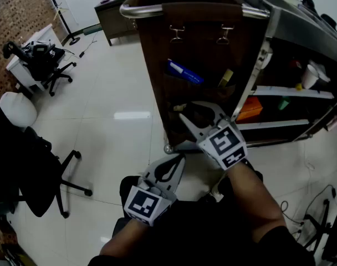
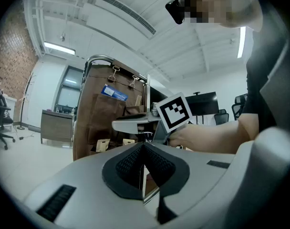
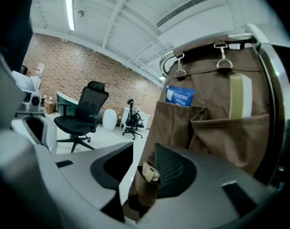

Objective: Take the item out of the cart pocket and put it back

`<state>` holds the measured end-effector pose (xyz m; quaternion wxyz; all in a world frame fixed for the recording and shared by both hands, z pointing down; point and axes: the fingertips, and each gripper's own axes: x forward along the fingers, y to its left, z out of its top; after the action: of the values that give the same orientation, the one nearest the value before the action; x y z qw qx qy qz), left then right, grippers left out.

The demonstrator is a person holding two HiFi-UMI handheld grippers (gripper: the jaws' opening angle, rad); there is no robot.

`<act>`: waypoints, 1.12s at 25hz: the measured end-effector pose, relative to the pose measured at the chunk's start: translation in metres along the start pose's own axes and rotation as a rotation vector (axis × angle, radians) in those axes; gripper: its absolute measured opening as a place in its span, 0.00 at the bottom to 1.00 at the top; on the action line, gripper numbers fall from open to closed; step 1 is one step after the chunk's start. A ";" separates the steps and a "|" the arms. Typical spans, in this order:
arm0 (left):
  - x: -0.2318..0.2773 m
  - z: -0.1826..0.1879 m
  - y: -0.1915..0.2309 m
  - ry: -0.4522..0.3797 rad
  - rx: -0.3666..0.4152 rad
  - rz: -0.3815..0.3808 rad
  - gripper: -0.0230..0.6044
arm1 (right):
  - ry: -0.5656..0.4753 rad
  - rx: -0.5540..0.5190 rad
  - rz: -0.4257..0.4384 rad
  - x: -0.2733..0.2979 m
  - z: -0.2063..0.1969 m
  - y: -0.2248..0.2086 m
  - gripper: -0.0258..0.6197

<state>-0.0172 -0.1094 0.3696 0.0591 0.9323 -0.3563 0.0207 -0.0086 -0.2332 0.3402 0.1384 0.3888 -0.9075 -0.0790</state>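
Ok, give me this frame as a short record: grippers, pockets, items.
left gripper: shut, empty, short of the cart
right gripper: open, at a lower pocket, tan item between its jaws
blue item: upper pocket, picture left
yellow item: upper pocket, picture right
stage: nothing taken out yet

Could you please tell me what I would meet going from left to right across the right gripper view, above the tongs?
Large black office chair → white rounded object → smaller black chair → blue packet → pale yellow block.
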 end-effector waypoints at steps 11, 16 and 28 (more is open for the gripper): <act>-0.003 -0.002 0.004 -0.006 -0.018 -0.001 0.04 | 0.208 -0.179 0.027 0.066 -0.052 -0.013 0.36; -0.005 -0.005 0.006 -0.001 -0.031 0.001 0.04 | 0.289 -0.244 0.067 0.078 -0.082 -0.017 0.36; -0.008 -0.003 0.008 -0.004 -0.034 0.007 0.04 | 0.282 -0.181 0.139 0.083 -0.090 -0.002 0.16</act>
<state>-0.0284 -0.1101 0.3731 0.0741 0.9299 -0.3601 0.0128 -0.0333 -0.2981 0.4411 0.3036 0.3181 -0.8931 -0.0952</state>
